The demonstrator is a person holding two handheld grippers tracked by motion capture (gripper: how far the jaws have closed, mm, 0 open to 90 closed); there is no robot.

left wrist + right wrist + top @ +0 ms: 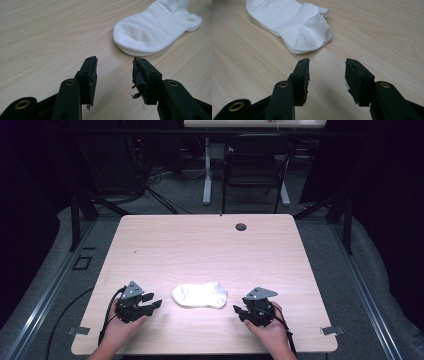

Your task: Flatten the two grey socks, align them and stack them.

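Pale wood-grain table (200,245); flat white cotton ankle sock (199,295) between our left gripper (154,304) and right gripper (237,310); both jaws wide, empty. We judge the approach step; next, close in on the sock's ends.

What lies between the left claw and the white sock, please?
Only bare tabletop: in the left gripper view, wood grain runs from the open left claw to the sock.
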